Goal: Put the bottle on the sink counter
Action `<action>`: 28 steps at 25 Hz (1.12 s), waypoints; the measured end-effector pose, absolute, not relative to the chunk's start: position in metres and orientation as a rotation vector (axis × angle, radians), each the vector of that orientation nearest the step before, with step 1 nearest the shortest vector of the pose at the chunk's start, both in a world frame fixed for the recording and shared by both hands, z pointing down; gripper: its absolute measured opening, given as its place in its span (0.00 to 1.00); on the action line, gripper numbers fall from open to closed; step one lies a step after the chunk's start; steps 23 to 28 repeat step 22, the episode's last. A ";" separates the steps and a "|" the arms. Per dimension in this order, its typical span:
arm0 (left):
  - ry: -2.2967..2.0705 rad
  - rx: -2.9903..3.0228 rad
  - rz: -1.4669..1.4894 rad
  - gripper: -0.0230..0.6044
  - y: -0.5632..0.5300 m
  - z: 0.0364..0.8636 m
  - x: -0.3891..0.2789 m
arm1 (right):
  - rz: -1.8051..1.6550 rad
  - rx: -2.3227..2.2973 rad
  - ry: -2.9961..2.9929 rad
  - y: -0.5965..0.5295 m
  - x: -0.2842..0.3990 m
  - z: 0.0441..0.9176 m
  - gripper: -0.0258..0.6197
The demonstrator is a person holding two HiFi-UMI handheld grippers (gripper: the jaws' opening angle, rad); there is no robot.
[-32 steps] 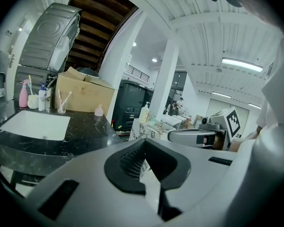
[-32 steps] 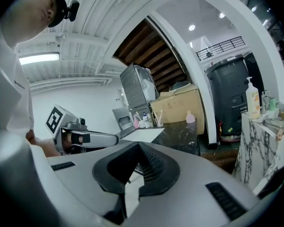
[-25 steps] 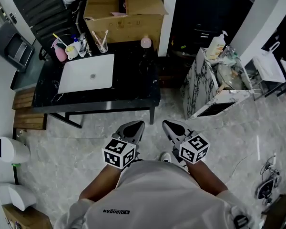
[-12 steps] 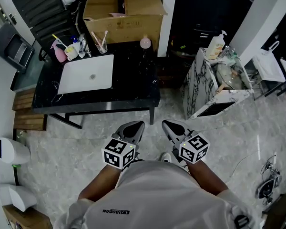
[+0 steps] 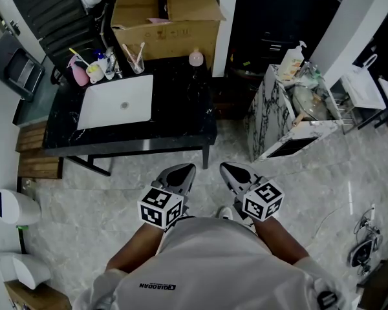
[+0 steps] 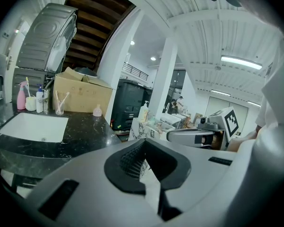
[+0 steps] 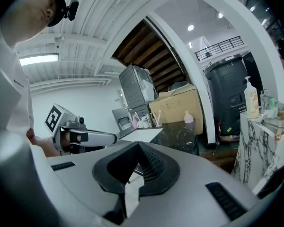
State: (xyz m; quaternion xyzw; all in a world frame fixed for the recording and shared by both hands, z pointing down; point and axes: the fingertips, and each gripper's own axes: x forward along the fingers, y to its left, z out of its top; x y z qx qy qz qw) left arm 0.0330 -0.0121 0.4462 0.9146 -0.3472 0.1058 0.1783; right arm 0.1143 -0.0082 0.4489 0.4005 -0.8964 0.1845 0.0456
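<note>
Both tools are held low in front of the person, well short of the furniture. The left tool (image 5: 190,168) has its jaws brought together on nothing, and the right tool (image 5: 226,168) is likewise closed and empty. Each points forward over bare floor. Ahead of them stands the black sink desk (image 5: 181,112) with its white basin (image 5: 115,100). At the desk's far right corner, just in front of a cardboard box (image 5: 168,18), a small pink bottle (image 5: 196,58) stands upright, so a bottle does lie on the sink desk as the task sentence wants. A second candidate, a pump bottle (image 5: 293,59), stands upright on the marble-patterned cabinet (image 5: 271,124) to the right of the desk and apart from it. The scene fits two readings: either the pink bottle is the task's thing and already stands where it belongs, with both tools clear of it, or the pump bottle is the one meant and it stands off the desk. The pictures do not settle which. The relation that matters is direction. The pink bottle lies almost straight ahead at the far side of the desk, roughly in line with the gap between the two tools and a shade toward the left one. The pump bottle lies ahead and off to the right — on the right tool's side, so the right hand is the nearer to it. Both bottles have their long axes vertical, with their sides open toward the person.
</note>
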 end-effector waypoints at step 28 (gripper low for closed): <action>-0.979 2.584 0.283 0.06 -0.021 0.445 0.031 | 0.569 1.222 -2.733 -0.015 0.111 0.449 0.10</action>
